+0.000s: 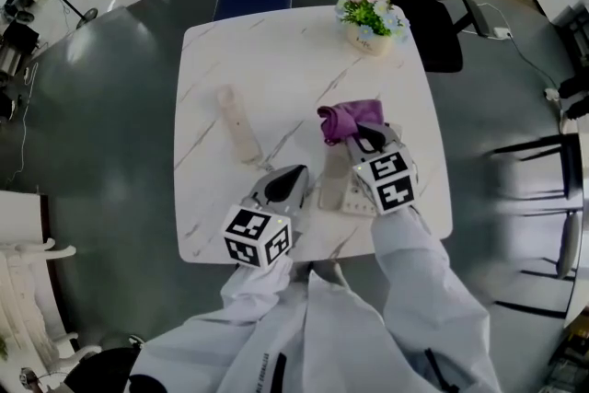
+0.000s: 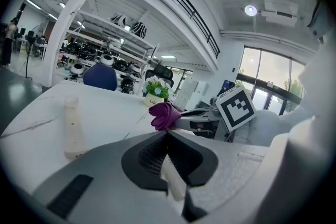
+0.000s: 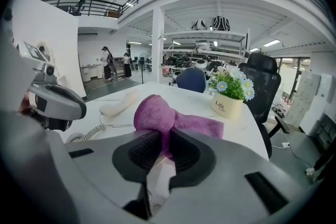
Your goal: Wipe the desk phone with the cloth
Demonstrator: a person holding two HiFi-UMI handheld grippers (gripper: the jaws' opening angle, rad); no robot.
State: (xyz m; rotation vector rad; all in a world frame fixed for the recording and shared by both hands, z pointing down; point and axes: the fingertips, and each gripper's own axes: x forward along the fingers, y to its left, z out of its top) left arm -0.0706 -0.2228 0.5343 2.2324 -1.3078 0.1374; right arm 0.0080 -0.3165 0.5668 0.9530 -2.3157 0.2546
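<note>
Only my head view shows the phone base (image 1: pixel 339 189), at the table's (image 1: pixel 276 51) 5 o'clock beneath my right gripper (image 1: pixel 357 135). That gripper's jaws clench the bunched purple cloth (image 3: pixel 157 115). My left gripper (image 2: pixel 168 132) is pinched together on nothing. The cream handset (image 1: pixel 236 124) lies at the base's 10 o'clock

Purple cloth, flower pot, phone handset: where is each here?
purple cloth (image 3: pixel 156 115), right gripper view, bunched top.
flower pot (image 1: pixel 370 40), head view, cream side.
phone handset (image 1: pixel 237 126), head view, its middle.
</note>
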